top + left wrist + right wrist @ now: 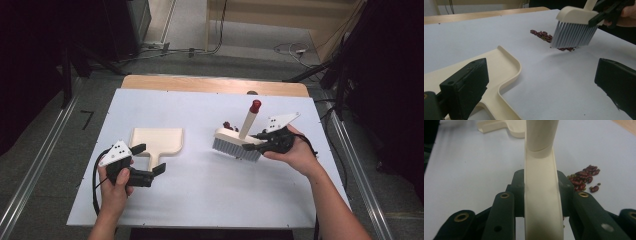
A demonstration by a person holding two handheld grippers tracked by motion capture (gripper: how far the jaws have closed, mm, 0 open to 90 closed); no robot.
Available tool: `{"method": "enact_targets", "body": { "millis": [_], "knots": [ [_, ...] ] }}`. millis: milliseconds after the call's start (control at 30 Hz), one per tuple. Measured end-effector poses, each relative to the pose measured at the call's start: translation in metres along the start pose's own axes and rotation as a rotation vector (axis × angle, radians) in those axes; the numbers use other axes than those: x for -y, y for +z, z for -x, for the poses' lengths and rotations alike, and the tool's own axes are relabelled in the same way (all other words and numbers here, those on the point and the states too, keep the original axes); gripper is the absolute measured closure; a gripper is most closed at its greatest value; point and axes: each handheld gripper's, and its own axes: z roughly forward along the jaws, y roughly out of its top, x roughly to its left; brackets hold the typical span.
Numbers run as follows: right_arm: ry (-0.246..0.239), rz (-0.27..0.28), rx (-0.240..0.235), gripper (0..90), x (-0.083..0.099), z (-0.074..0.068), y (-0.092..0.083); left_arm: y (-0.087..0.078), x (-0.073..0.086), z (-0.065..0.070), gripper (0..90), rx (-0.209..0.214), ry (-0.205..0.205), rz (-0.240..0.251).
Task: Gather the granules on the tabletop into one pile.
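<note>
Right hand (pixel 295 152) came in from the lower right of the high view, forearm angled up toward table centre, wrist bent so the right gripper (pixel 250 145) pointed left across the white board (pixel 200 200). Its jaws were nearly closed and clamped on the cream body of the brush (pixel 237 142); the right gripper view showed a black pad pressed against each side of the brush back. Brush stood bristles down on the board, handle with red tip (pixel 255 106) tilted up and away from the person. Bristles (pixel 571 35) touched the near edge of a small heap of red beans (pixel 541 35), which lay just behind the brush.

Left hand (pixel 116 182) rose from the bottom left, held low over the board, left gripper (pixel 149 160) pointing right. Its jaws stood wide apart with nothing between the pads; one jaw hung over the handle of the cream dustpan (pixel 157 141), the other over bare board. Dustpan lay flat, left of the brush and well apart from it.
</note>
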Motion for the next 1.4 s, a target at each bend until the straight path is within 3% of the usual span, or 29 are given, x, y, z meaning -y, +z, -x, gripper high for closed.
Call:
{"method": "enact_targets", "body": {
  "millis": [167, 300, 500, 633, 733, 900, 967, 1400],
  "knots": [
    [-0.030, 0.022, 0.107, 65.6, -0.023, 0.028, -0.012, 0.001, 0.000, 0.000, 0.0, 0.001, -0.001, -0.002],
    [-0.092, -0.002, 0.197, 65.6, -0.035, 0.056, 0.006, 0.001, 0.001, -0.001, 0.0, 0.000, 0.001, -0.006],
    [-0.118, -0.027, 0.295, 65.6, -0.037, 0.090, 0.032, 0.001, 0.002, -0.002, 0.7, 0.001, 0.002, -0.012],
    [-0.141, -0.051, 0.284, 65.6, -0.027, 0.096, 0.043, 0.001, 0.003, -0.003, 0.9, 0.003, 0.000, -0.013],
    [-0.146, -0.057, 0.231, 65.7, -0.021, 0.094, 0.047, 0.001, 0.003, -0.003, 0.9, 0.005, -0.002, -0.011],
    [-0.189, -0.090, 0.174, 65.6, -0.017, 0.080, 0.046, 0.001, 0.002, -0.002, 0.9, 0.004, 0.001, -0.016],
    [-0.185, -0.079, 0.152, 65.6, -0.013, 0.075, 0.043, 0.002, 0.002, -0.001, 0.9, 0.007, 0.000, -0.015],
    [-0.210, -0.068, 0.091, 65.6, 0.002, 0.046, 0.028, 0.004, 0.002, 0.001, 0.9, 0.010, 0.008, -0.020]
  ]
}}
